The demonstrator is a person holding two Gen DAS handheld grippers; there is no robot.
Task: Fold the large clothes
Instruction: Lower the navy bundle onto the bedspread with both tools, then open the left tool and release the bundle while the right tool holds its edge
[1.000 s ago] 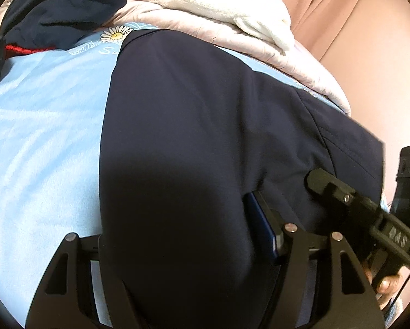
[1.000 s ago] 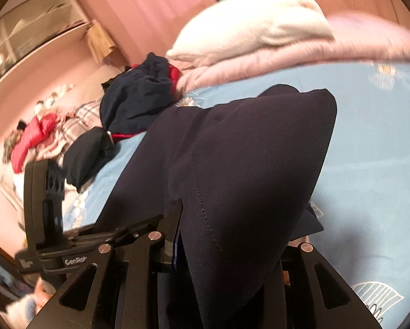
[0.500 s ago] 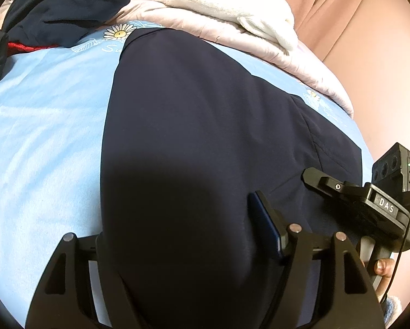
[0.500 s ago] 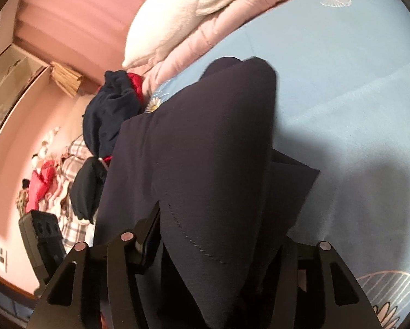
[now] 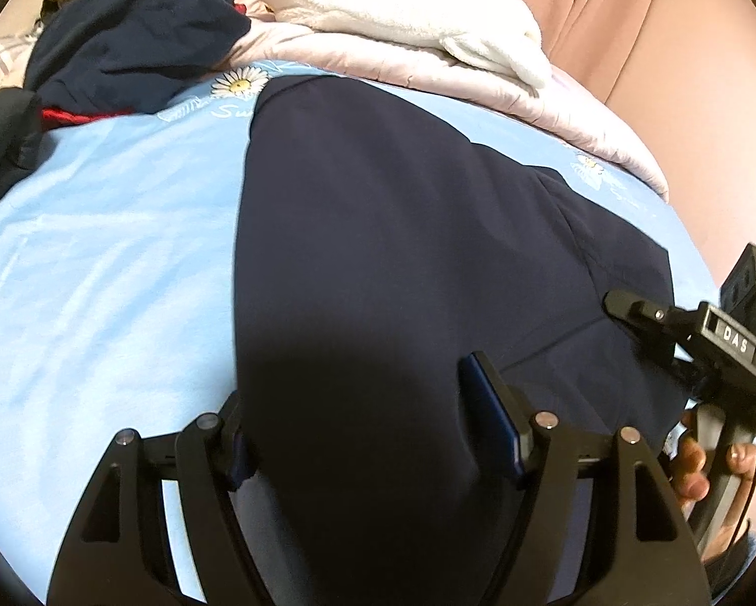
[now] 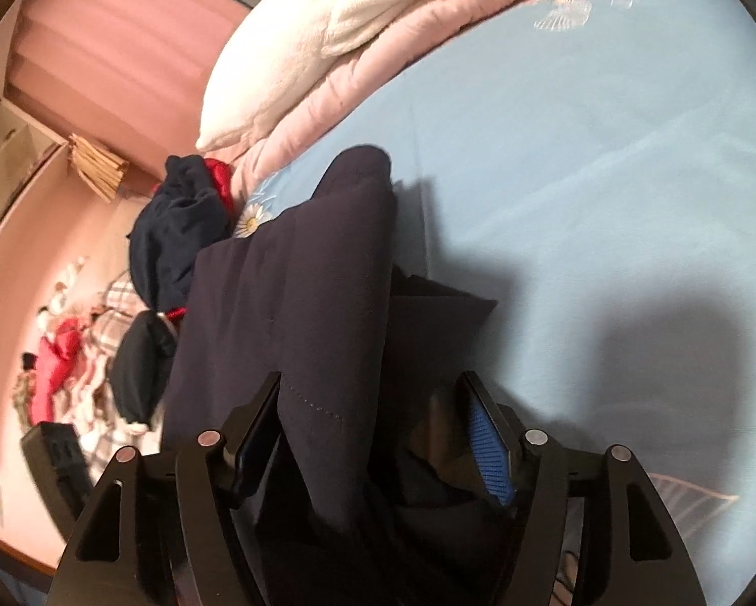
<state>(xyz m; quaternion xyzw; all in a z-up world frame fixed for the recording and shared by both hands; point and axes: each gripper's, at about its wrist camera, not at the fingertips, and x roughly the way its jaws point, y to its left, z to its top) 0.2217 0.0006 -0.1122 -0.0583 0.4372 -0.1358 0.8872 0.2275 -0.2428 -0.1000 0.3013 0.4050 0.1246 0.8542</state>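
Navy-blue smooth-fabric garment (image 5: 403,252) lies spread down the middle of the pale blue daisy-print bed sheet (image 5: 100,262), its near part running between the fingers of both claws. In the left wrist view its straight left edge borders a wide bare stretch of sheet toward 9 o'clock; toward 3 o'clock only a narrow strip of sheet shows before the bed's edge. The left claw (image 5: 372,414) stands wide, cloth between its fingers, and whether the pads press it I cannot tell. The right claw (image 6: 372,429) is opening, a raised fold of the garment between its fingers and a clear gap beside the blue ribbed pad (image 6: 486,447). At 12 o'clock a white fluffy blanket (image 5: 403,5) sits on a pink quilted comforter (image 5: 479,96), closing off the far edge. A dark crumpled clothes pile (image 5: 125,35) crowds 11 o'clock. The garment's near hem is cut off below both frames.
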